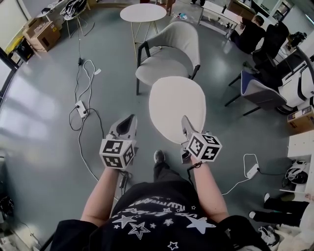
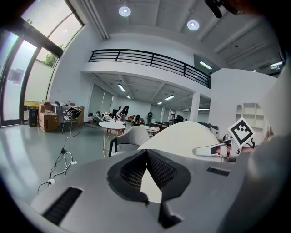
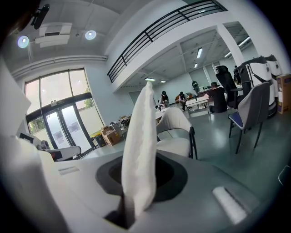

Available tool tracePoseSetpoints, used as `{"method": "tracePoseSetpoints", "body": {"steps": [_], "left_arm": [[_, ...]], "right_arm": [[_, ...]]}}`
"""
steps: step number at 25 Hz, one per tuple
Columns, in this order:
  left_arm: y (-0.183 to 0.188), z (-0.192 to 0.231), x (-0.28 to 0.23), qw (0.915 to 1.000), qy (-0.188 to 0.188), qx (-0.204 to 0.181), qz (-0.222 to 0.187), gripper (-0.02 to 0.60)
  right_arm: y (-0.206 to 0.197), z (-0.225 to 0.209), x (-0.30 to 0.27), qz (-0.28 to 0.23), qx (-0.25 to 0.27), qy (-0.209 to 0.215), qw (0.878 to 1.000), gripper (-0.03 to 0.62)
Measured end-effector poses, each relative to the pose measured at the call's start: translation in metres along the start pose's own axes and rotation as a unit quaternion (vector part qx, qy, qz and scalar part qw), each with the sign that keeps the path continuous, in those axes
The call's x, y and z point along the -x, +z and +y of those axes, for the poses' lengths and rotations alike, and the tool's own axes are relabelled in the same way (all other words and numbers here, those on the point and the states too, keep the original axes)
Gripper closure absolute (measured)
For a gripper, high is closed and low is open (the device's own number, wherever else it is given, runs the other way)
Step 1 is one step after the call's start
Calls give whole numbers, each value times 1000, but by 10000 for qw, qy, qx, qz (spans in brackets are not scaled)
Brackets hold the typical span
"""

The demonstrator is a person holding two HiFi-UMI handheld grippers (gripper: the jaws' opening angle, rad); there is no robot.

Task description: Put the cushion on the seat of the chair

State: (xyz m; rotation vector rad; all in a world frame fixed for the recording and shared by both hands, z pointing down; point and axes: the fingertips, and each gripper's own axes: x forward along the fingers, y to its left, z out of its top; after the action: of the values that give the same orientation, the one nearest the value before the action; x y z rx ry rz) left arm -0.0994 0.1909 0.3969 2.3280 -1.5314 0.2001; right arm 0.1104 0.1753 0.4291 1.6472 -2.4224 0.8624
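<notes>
The cushion (image 1: 176, 105) is a flat, cream-white oval, carried level above the floor in front of me. My right gripper (image 1: 185, 120) is shut on its near edge; in the right gripper view the cushion (image 3: 138, 150) rises edge-on from between the jaws of the right gripper (image 3: 134, 200). My left gripper (image 1: 130, 118) hangs to the cushion's left, apart from it, its tips together on nothing. In the left gripper view the left gripper (image 2: 146, 153) fills the foreground and the cushion (image 2: 182, 136) lies to its right. The pale grey chair (image 1: 167, 56) with black legs stands just beyond the cushion, its seat (image 1: 158, 72) bare.
A round white table (image 1: 143, 13) stands behind the chair. Cables and a power strip (image 1: 81, 109) lie on the floor at left, another strip (image 1: 252, 170) at right. A grey-blue chair (image 1: 260, 93) and people at desks are at right, cardboard boxes (image 1: 41, 34) at far left.
</notes>
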Motion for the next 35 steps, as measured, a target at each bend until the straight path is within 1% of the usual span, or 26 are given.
{"method": "tracePoseSetpoints", "body": {"steps": [7,14,19,24,27,30,35], "left_arm": [[17,7,-55,9999,136,-42,73,572],[37,13,-110,9998,205,-75,-16,572],[49,21,-132,9994,296,-162,33,572],[63,40,-148,9993,303,-197,12,572],[68,56,-169,9997,165,-173,39,572],[70,76,-193,9998,37,-157,85,572],[86,109,-237,9988,-326,-303,211,572]], "right_arm": [[36,-34,-47,61,-82,60,9999,534],[59,-68,-95,200,-182,177,9995,534],[73,-82,-120,127,-374,123,9991,534],[74,-83,-138,223,-498,79,9985,534],[75,-88,-149,215,-612,-72,9979,534],[79,-94,-166,148,-644,-324,9973,534],[92,-103,-205,9,-896,-792,9928,534]]}}
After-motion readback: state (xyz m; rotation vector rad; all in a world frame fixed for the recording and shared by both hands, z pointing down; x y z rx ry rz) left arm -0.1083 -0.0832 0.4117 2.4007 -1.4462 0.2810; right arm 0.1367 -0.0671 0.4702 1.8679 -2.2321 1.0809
